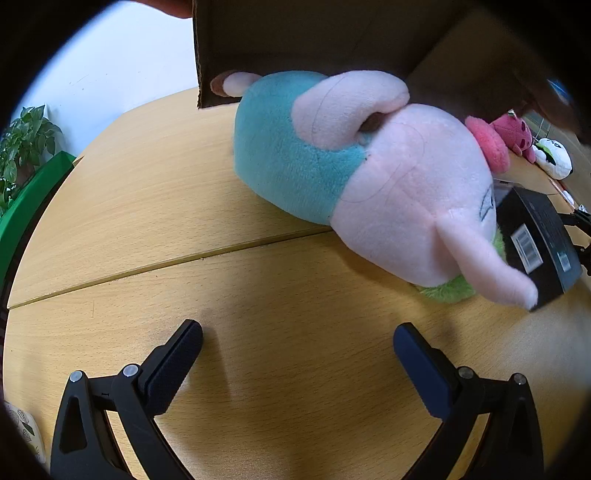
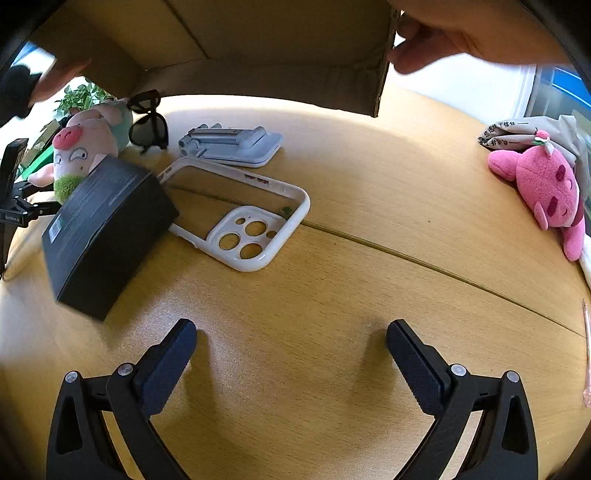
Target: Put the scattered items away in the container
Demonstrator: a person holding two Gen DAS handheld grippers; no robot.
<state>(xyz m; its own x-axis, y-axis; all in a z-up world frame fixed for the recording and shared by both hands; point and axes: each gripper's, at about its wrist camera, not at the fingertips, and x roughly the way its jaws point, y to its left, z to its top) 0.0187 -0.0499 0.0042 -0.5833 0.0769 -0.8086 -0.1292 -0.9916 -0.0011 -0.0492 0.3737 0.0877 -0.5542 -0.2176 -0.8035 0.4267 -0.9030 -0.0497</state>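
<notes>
Your wooden table fills both views, with a seam running across it. Above it hangs the cardboard box, open side toward you and lifted off the tabletop; a bare hand pinches its right edge in the right wrist view, and another hand in a dark sleeve holds its left side.

Next in size is the plush pig, pink with a teal body, lying on its side on the table right in front of your left gripper, its feet tucked under the box's edge. A black box leans tilted against the pig's head, one edge on the table. Just beside that box, touching it, lies a white phone case, camera cut-outs toward you. Behind the case sits a grey folded phone stand, and beside that a pair of black sunglasses resting against the pig.

Well apart, at the right edge of the table, a pink plush toy lies against a printed cloth bag. In the left wrist view a white plush lies next to the pink toy.

Both your grippers are spread wide and hold nothing: the left faces the pig, the right gripper hovers low over bare wood near the black box.
</notes>
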